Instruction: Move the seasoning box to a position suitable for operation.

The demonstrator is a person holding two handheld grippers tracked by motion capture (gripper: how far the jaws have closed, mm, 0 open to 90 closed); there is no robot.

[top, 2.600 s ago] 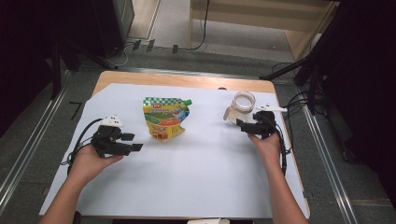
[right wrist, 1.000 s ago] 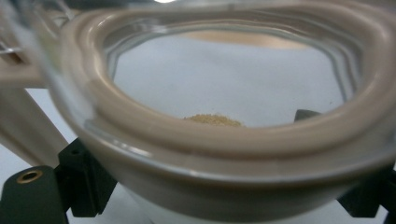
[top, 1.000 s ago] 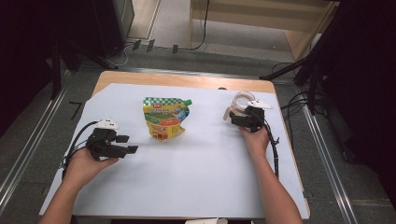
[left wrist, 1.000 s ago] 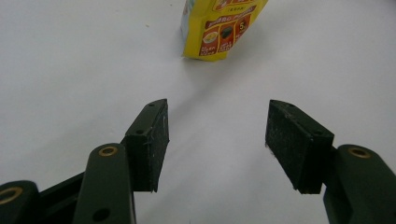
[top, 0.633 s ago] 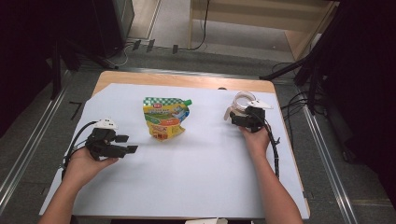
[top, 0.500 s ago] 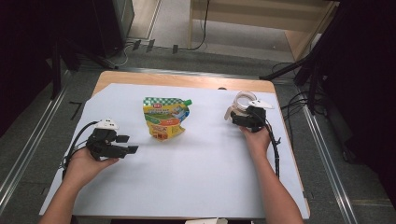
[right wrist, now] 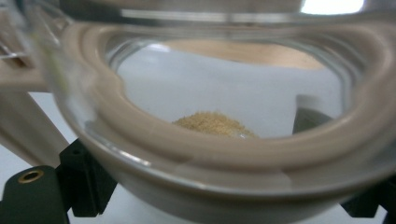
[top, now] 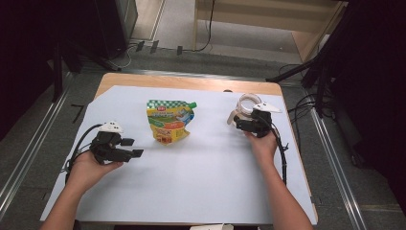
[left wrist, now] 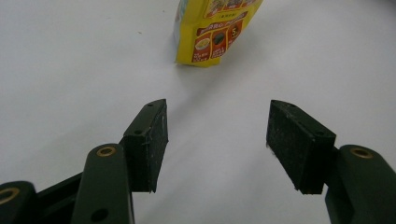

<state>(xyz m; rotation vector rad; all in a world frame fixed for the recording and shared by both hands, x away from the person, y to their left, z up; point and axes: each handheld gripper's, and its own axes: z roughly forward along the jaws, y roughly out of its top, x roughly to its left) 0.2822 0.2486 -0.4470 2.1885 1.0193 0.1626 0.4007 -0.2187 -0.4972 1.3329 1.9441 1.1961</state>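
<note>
Jaws of the right gripper (top: 238, 124) clasp the upright jar (top: 247, 105), mouth up.

yellow pouch (top: 169, 121) with green-checked top; clear, beige-rimmed jar (top: 247, 104).

Right gripper (top: 239, 123): moved since the earliest picture from the table's right edge forward and inward to the clear jar (top: 246, 106), jaws now at either side of it; left gripper (top: 130, 148): drawn slightly back toward the person, jaws apart.
</note>
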